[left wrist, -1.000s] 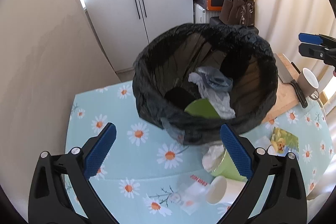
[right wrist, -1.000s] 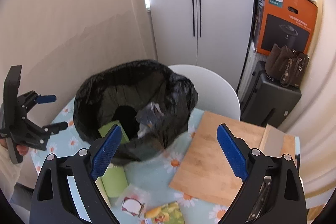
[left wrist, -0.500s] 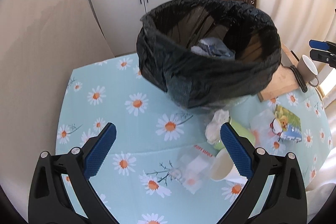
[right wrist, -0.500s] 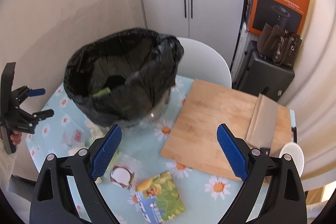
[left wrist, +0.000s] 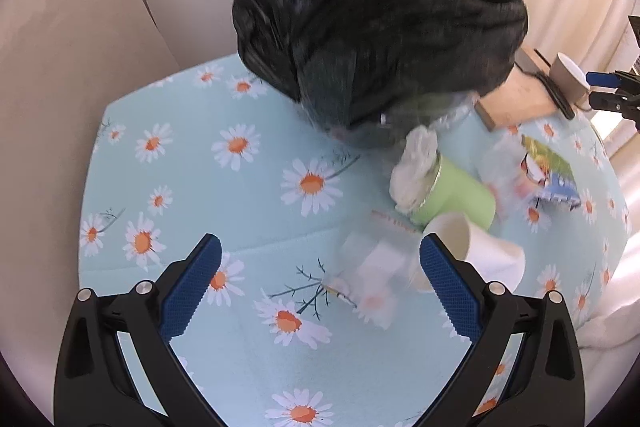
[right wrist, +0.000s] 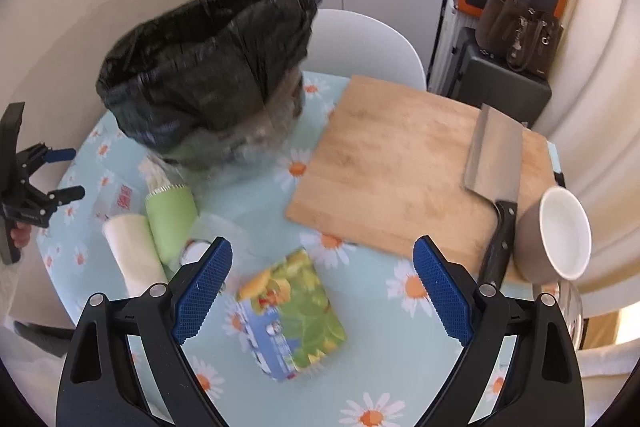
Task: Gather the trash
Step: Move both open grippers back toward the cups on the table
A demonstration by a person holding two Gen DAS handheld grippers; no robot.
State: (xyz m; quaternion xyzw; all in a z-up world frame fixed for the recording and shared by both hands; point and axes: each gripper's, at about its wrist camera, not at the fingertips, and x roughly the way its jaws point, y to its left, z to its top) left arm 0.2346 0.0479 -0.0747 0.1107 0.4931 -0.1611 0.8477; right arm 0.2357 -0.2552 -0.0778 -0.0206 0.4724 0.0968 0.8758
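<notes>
A bin lined with a black bag (left wrist: 376, 27) stands at the back of the daisy tablecloth (left wrist: 192, 195); it also shows in the right wrist view (right wrist: 208, 75). My left gripper (left wrist: 320, 287) is open and empty, low over a clear plastic wrapper (left wrist: 372, 275) and a white paper cup (left wrist: 476, 259). A green cup (left wrist: 452, 191) stuffed with tissue lies beside them. My right gripper (right wrist: 320, 291) is open and empty above a colourful juice carton (right wrist: 292, 311). The white cup (right wrist: 132, 259) and green cup (right wrist: 170, 219) lie to its left.
A wooden cutting board (right wrist: 400, 171) with a cleaver (right wrist: 494, 163) lies right of the bin. A brown mug (right wrist: 556, 235) stands at the board's right end. A white chair (right wrist: 360, 43) is behind the table. A wall runs along the left.
Both grippers have come down and drawn back from above the bin toward the trash on the table. Both stayed open.
</notes>
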